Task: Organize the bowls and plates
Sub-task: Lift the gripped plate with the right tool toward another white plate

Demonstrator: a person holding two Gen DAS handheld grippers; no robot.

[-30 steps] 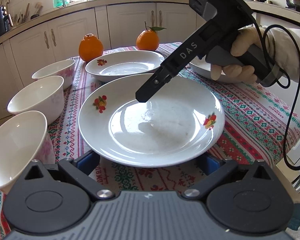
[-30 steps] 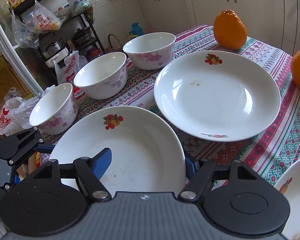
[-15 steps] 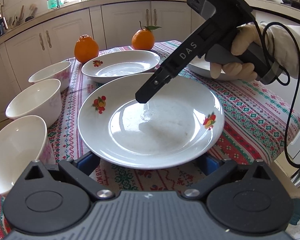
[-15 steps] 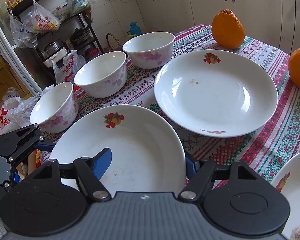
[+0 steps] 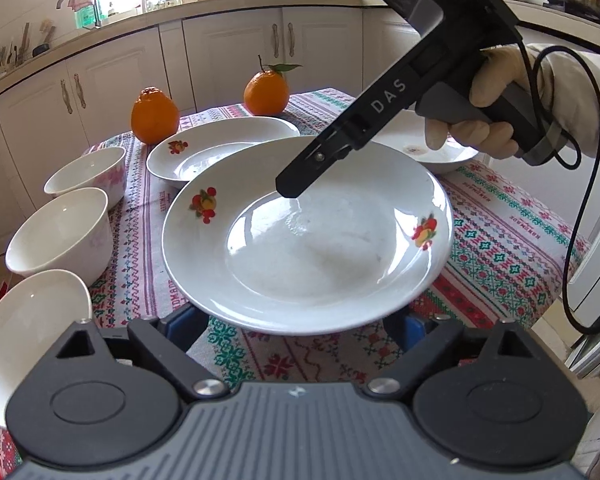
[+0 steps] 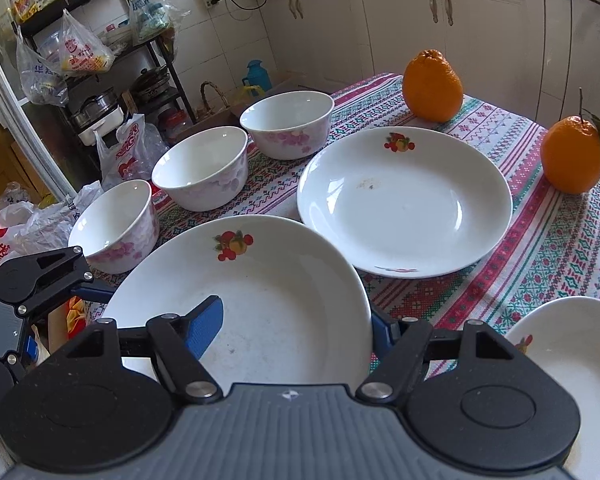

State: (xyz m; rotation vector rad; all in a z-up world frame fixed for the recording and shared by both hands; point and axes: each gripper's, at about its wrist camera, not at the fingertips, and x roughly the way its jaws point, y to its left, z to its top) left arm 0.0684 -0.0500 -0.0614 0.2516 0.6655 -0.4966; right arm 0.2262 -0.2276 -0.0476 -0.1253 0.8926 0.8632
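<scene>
Pinching near plate (image 6: 260, 300) rim with right tongs (image 6: 296, 320), one pad inside, other under the edge, plate tilted off cloth. Left tongs (image 5: 296, 320) closing around its opposite rim, not pressing yet far as I can tell. Guess next: lift, stack on second plate (image 6: 404, 204). White, fruit decals, faint specks. Three bowls (image 6: 200, 168) lined up beside.

I count three plates: the near plate (image 6: 260, 280), a second plate (image 6: 404, 204) behind it, and a third plate (image 6: 572, 360) at my right. I see three bowls in a row: first bowl (image 6: 116, 224), middle bowl (image 6: 200, 168), far bowl (image 6: 288, 124). Two oranges: one orange (image 6: 432, 84), another orange (image 6: 572, 156).
</scene>
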